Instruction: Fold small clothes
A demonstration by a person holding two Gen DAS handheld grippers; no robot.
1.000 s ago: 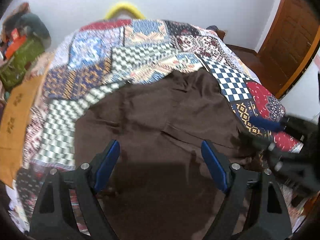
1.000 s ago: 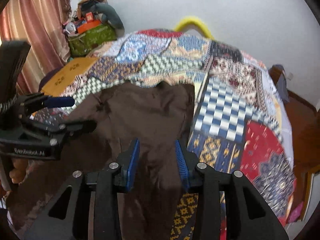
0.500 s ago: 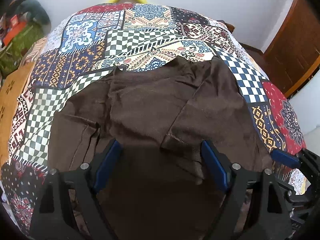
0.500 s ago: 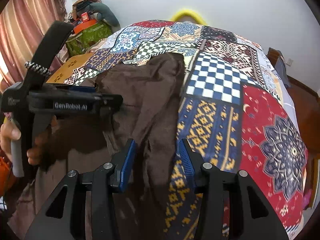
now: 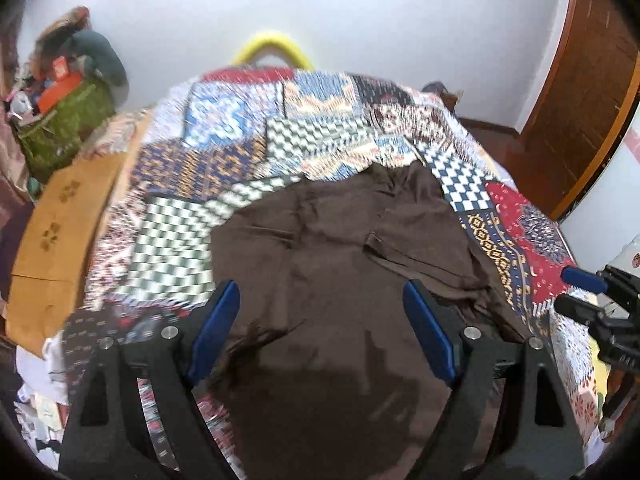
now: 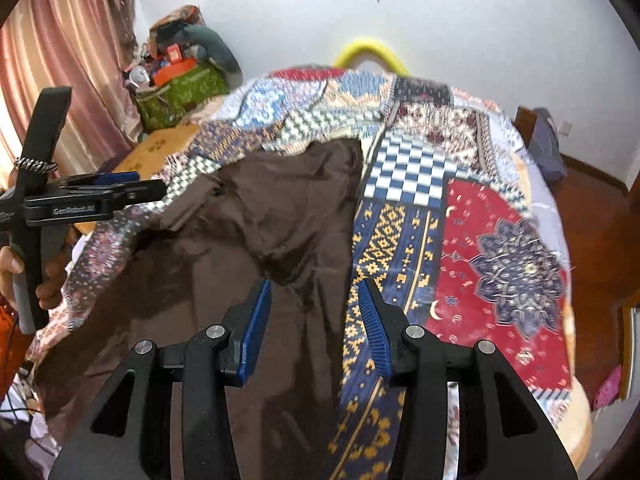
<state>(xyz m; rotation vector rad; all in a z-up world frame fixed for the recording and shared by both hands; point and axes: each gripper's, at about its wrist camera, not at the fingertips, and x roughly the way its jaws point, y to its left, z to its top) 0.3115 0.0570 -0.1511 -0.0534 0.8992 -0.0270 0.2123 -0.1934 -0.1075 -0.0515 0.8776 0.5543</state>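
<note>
A dark brown garment lies spread and wrinkled on a patchwork quilt; it also shows in the right wrist view. My left gripper is open and empty above the garment's near part. My right gripper is open and empty above the garment's right edge, where the cloth meets the quilt. The right gripper shows at the right edge of the left wrist view, and the left gripper at the left of the right wrist view, held in a hand.
A yellow curved bar stands at the far end of the bed. A pile of bags and clutter sits at the far left by a pink curtain. An orange-brown cloth lies left of the quilt. A wooden door is at right.
Both grippers have pulled back and up from the garment, so more of the room and wall shows. The right gripper's jaws stand wider apart than before. The garment lies about the same.
</note>
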